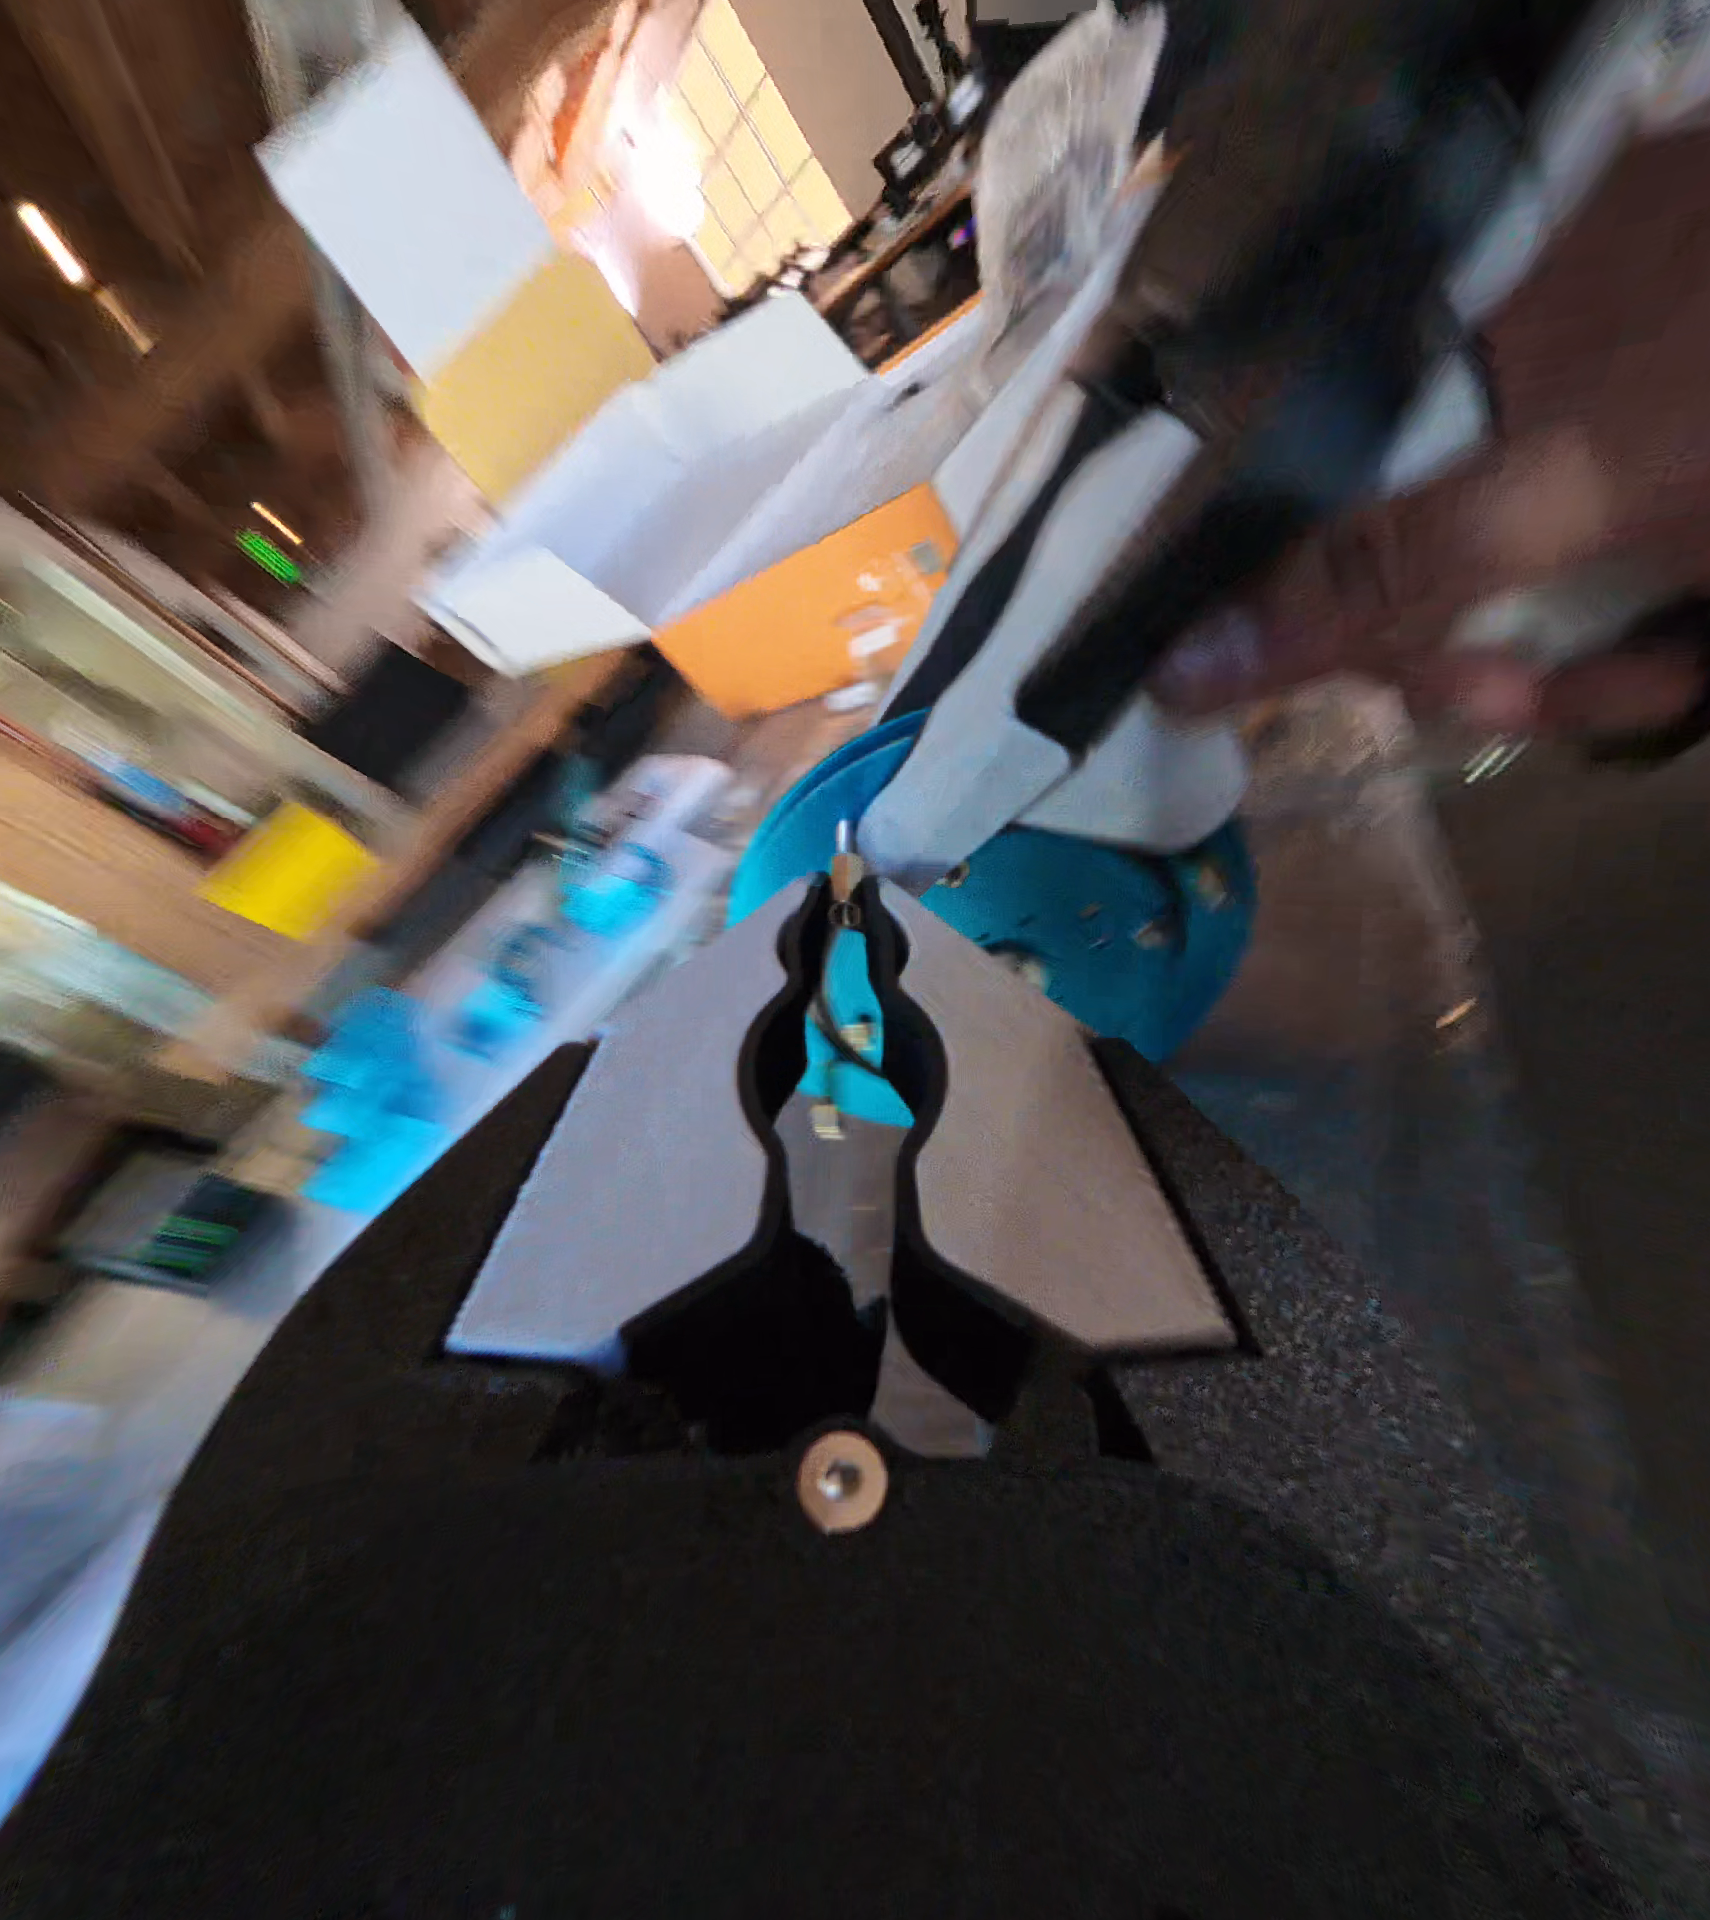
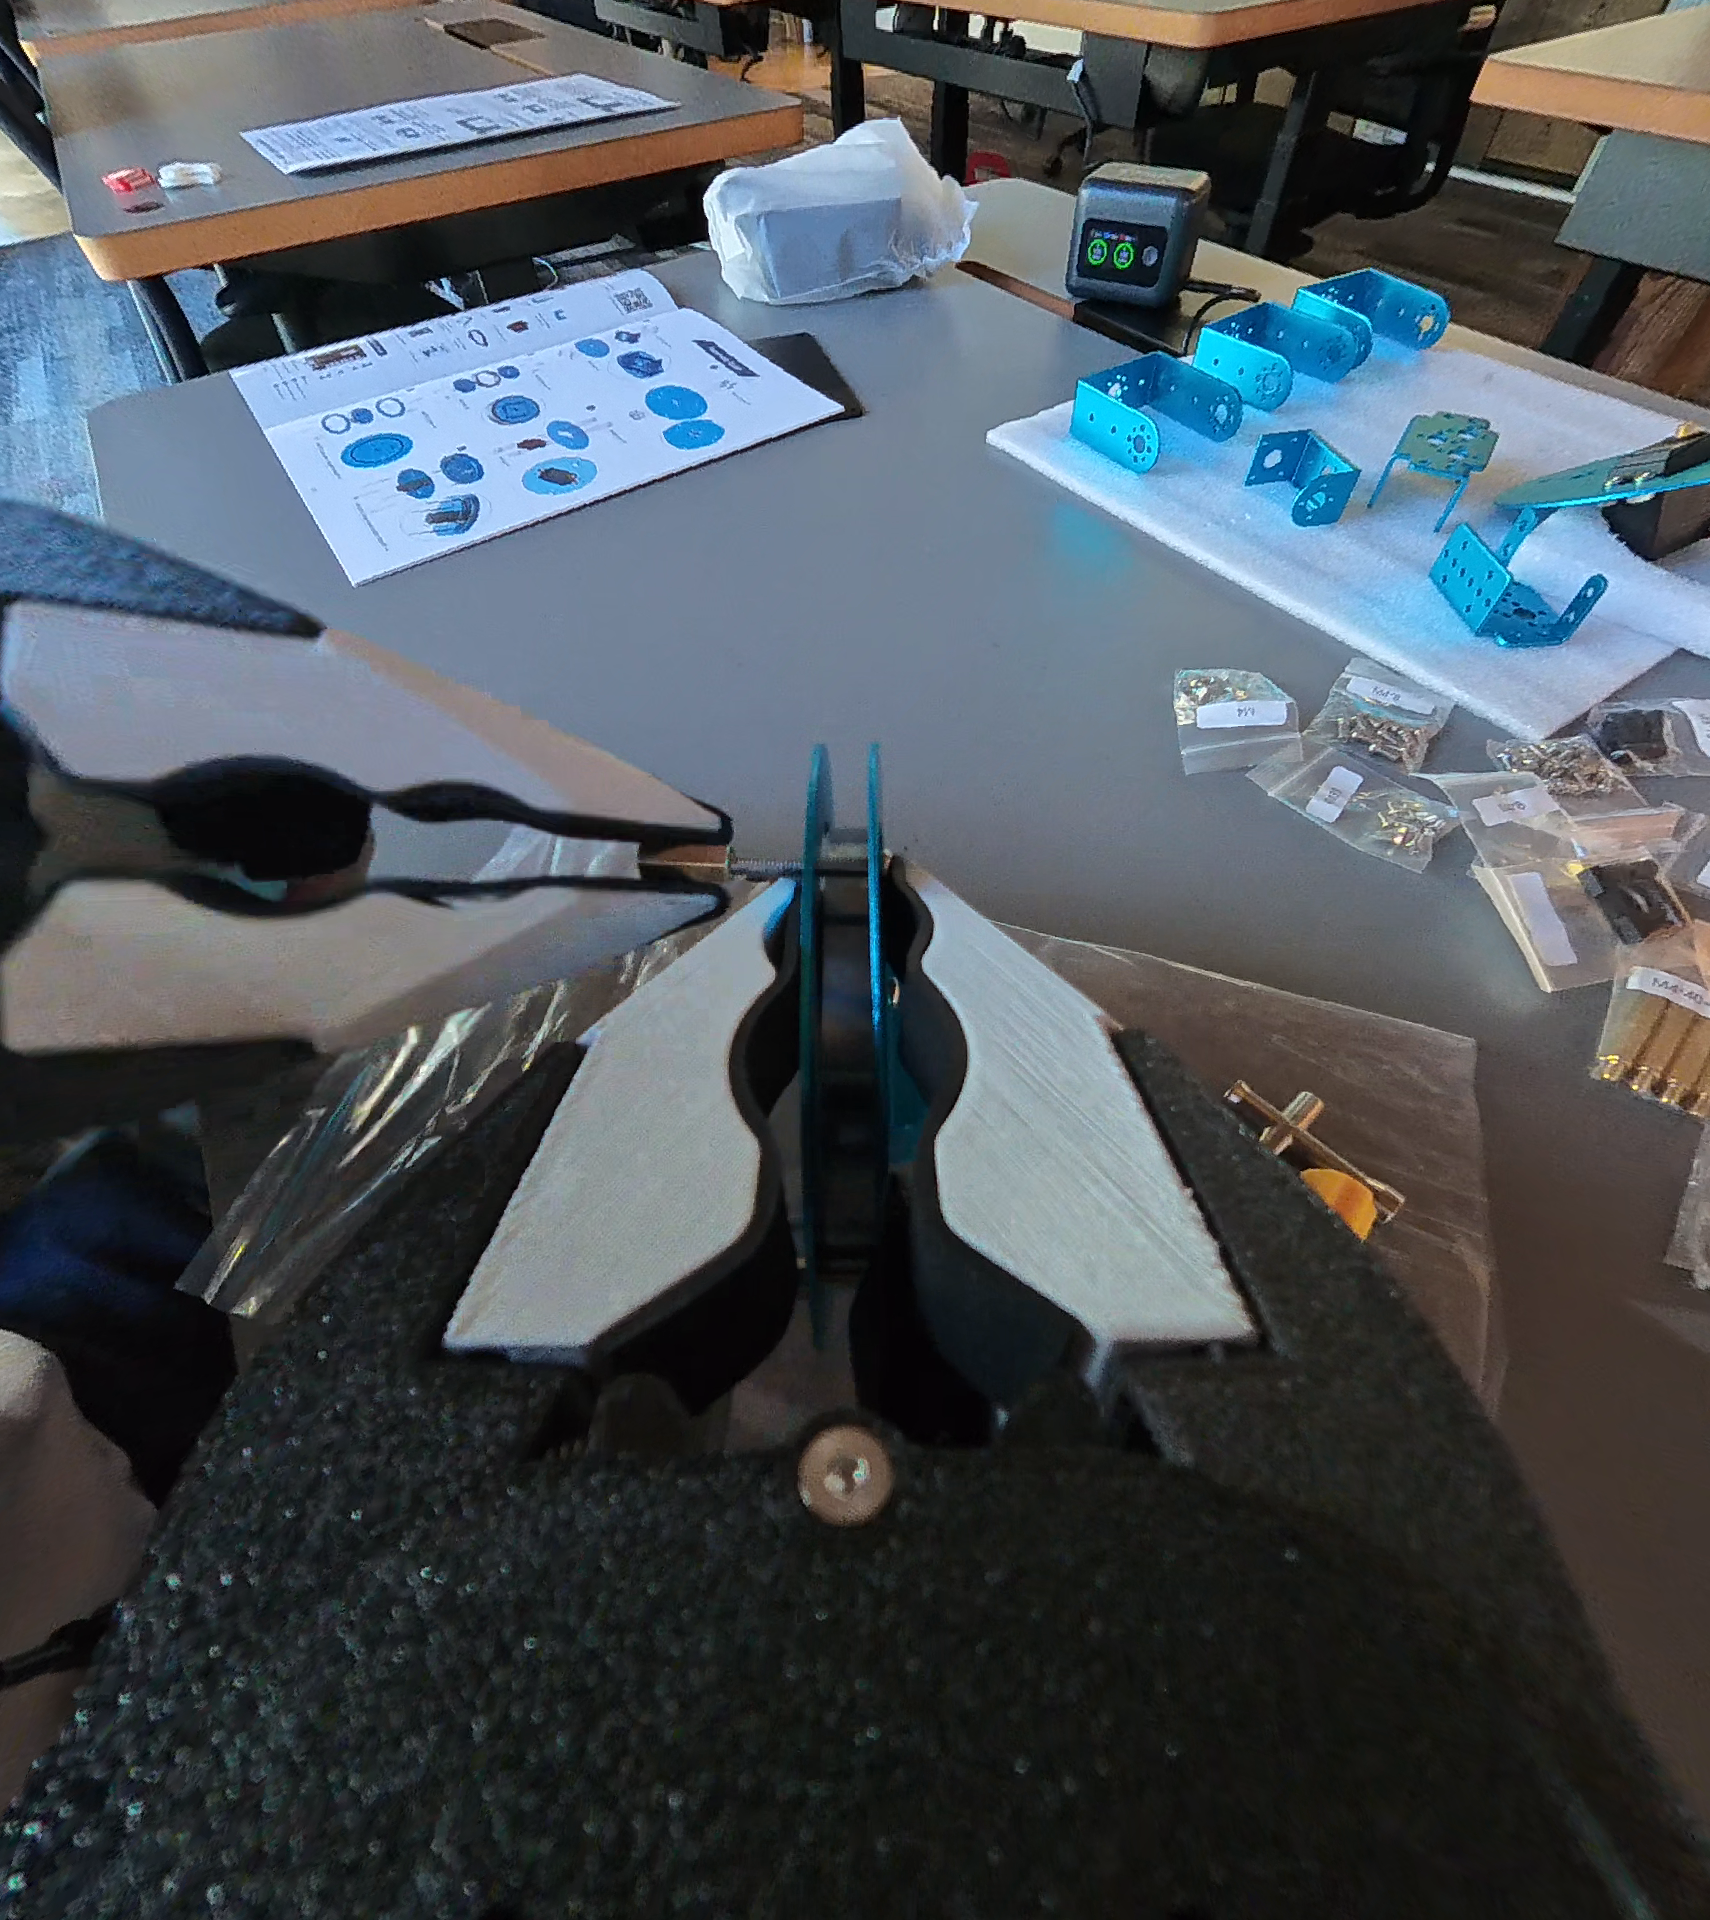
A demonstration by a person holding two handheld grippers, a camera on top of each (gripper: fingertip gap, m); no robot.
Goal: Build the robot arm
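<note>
My right gripper [image 2: 843,875] is shut on a blue two-disc assembly [image 2: 816,805], held edge-on above the grey table [image 2: 934,623]. My left gripper [image 2: 716,857] comes in from the left, shut on a small brass standoff [image 2: 695,862] whose threaded tip touches the left disc. The left wrist view is blurred. There my left gripper [image 1: 846,883] pinches the brass standoff [image 1: 844,868] against the blue disc [image 1: 1121,935], and the right gripper's white fingers [image 1: 976,769] clamp the disc from above. A person's hand [image 1: 1609,520] holds that gripper.
An open instruction sheet [image 2: 539,416] lies at the far left. A white foam sheet [image 2: 1350,592] at the right carries several blue brackets [image 2: 1157,410] and a servo [image 2: 1682,520]. Small bags of screws [image 2: 1370,717] and a clear plastic bag [image 2: 1350,1039] lie near the grippers. A grey cube device [image 2: 1137,234] stands at the back. My left and right fingertips are right by each other.
</note>
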